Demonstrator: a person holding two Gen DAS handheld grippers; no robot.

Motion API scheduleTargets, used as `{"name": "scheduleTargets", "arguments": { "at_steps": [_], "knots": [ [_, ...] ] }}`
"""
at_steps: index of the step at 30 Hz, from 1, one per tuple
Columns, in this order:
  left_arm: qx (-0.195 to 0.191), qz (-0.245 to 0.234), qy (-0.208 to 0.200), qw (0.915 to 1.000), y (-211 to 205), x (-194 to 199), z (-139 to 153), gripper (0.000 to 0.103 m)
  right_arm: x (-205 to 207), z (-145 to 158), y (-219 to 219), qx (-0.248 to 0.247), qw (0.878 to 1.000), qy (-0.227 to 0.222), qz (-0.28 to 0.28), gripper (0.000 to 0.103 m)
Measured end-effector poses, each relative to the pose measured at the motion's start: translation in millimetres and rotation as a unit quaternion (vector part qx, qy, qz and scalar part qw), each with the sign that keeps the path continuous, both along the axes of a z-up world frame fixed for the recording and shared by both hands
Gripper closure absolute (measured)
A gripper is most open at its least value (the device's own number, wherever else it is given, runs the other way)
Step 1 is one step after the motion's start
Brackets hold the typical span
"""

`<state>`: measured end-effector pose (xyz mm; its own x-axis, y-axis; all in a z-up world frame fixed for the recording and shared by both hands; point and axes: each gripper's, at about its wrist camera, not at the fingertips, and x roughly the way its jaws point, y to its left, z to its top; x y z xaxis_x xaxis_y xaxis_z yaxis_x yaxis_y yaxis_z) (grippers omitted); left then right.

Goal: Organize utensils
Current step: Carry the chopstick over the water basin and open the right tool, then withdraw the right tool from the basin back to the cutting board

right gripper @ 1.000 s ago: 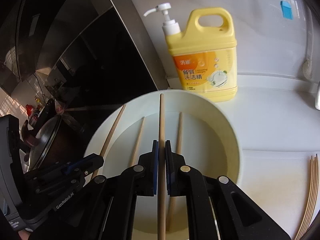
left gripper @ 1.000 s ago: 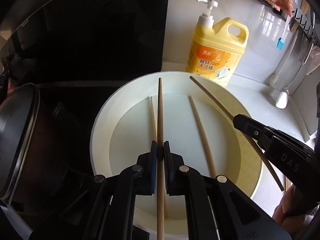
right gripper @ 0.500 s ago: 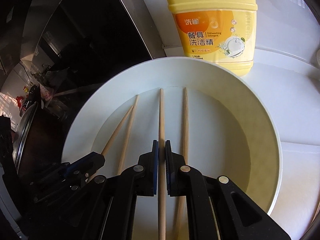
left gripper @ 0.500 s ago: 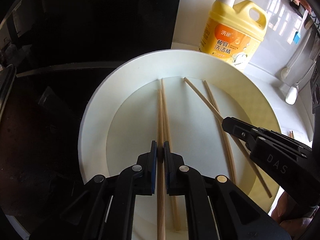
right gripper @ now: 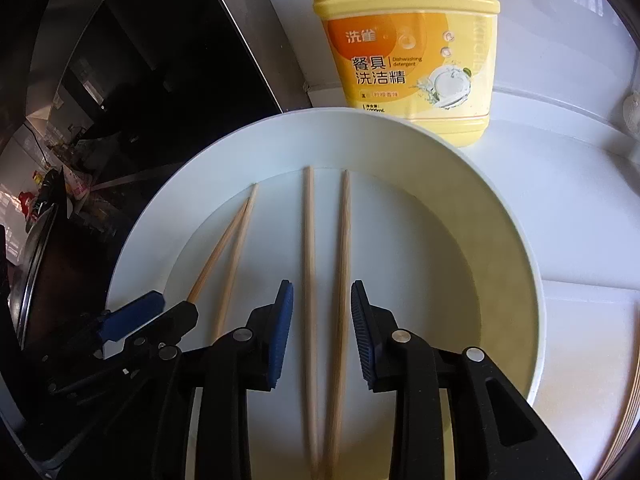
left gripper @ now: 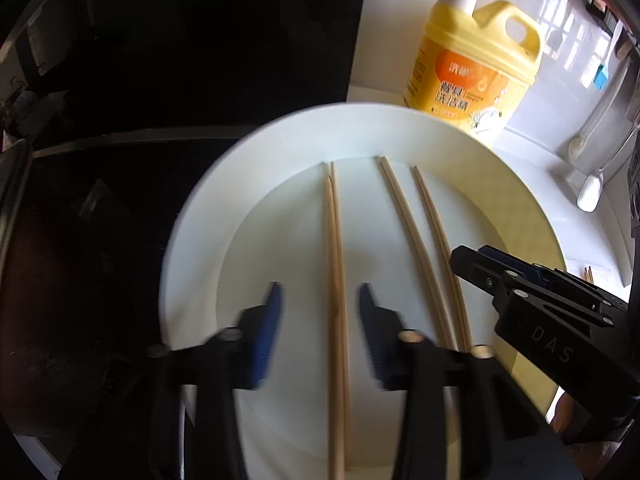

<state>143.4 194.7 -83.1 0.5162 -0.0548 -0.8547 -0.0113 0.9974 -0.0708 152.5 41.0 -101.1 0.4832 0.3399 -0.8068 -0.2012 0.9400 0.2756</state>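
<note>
Nearest the lenses, keeping both claws released: spreading the left claw (left gripper: 319, 288) wide, jaws just having been opening, straddling the first pair of chopsticks (left gripper: 335, 248) without pressing on it; parting the right claw (right gripper: 321, 284) less widely, jaws likewise just having been opening, bracketing the second pair of chopsticks (right gripper: 309, 240) with a gap at each pad. Crowding the near edge with both claws side by side, close but apart. Leaving all four sticks lying flat in the well of the white plate (left gripper: 192, 240), tips pointing away, the first two touching along their length, the second two running slightly apart. Keeping bare well between the pairs and wide to the right, with a broad sloping rim all round. Resting the plate on a white bench (right gripper: 580, 208), beside a dark glossy surface (left gripper: 140, 80) on the left, too black for making out. Standing just behind the far rim, a yellow detergent bottle (right gripper: 408, 40), its top cut off in the right view. Blurring the left claw's fingers (left gripper: 264, 332) heavily. Cutting off a bundle of sticks (right gripper: 628, 400) at the right edge.
</note>
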Motion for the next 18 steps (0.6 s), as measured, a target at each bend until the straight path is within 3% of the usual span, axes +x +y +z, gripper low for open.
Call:
{"name": "scheduleTargets", "arguments": {
  "at_steps": [7,11,18],
  "knots": [
    [0.020,0.016,-0.022,0.9994,9.4,-17.0,19.4,0.026,-15.2,10.5,-12.9,-0.006,1.000,-0.017,-0.003,0.055],
    [0.021,0.020,-0.025,0.9993,14.7,-25.4,28.1,0.019,-25.7,16.5,-19.7,-0.007,1.000,-0.020,-0.007,0.046],
    [0.025,0.003,-0.035,0.9990,10.6,-42.7,40.2,0.010,-48.0,26.8,-37.6,0.003,0.999,-0.028,-0.032,0.039]
  ]
}}
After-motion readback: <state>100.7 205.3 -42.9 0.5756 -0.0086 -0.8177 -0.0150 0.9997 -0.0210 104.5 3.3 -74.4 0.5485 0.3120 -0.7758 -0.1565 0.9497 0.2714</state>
